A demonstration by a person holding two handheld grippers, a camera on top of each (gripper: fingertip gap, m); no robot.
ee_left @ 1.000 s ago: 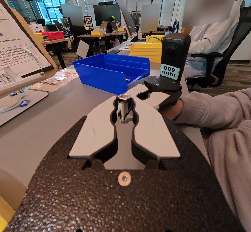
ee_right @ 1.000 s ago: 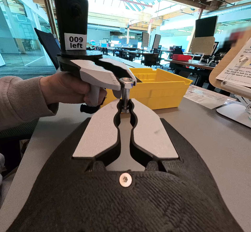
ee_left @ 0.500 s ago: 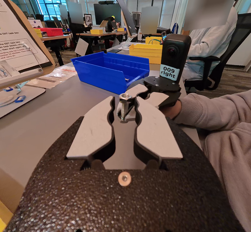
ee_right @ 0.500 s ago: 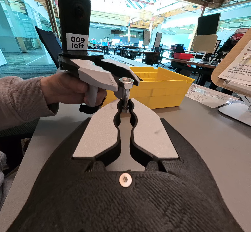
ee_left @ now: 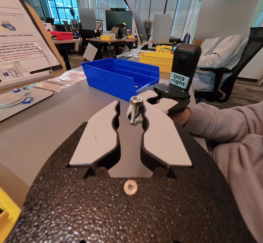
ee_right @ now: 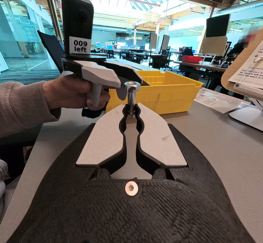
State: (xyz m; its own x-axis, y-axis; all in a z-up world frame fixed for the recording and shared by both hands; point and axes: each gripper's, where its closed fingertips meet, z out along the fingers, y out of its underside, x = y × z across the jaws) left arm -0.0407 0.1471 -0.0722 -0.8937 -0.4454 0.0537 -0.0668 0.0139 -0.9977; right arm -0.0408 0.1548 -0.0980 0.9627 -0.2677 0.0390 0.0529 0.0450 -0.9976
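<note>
- A steel bolt stands upright above the grey worktop, with a hex nut at the top end of its thread; its head is at the bottom.
- The right gripper has its fingers closed narrowly on the lower thread, just above the head, with a pad pressed against each side.
- The left gripper has its fingers parted, wider than the nut. In its own view there is clear air between the left-hand finger and the bolt, while the right-hand finger stands close beside it; whether that one touches is hard to judge from this angle.
- Seen from the right wrist, the left gripper's fingertips flank the nut at its own height without clamping it.
- As things lie, the nut sits at the very end of the thread, with the threaded hole open on top, so nut and bolt are joined but only just.
- A hand in a grey-pink sleeve grips the left gripper's handle.
- Just behind the bolt in the right wrist view stands a yellow bin; in the left wrist view a blue bin sits beyond the fingers with a small screw lying inside.
- A board on a stand and a bagged paper sheet lie off to the side.
</note>
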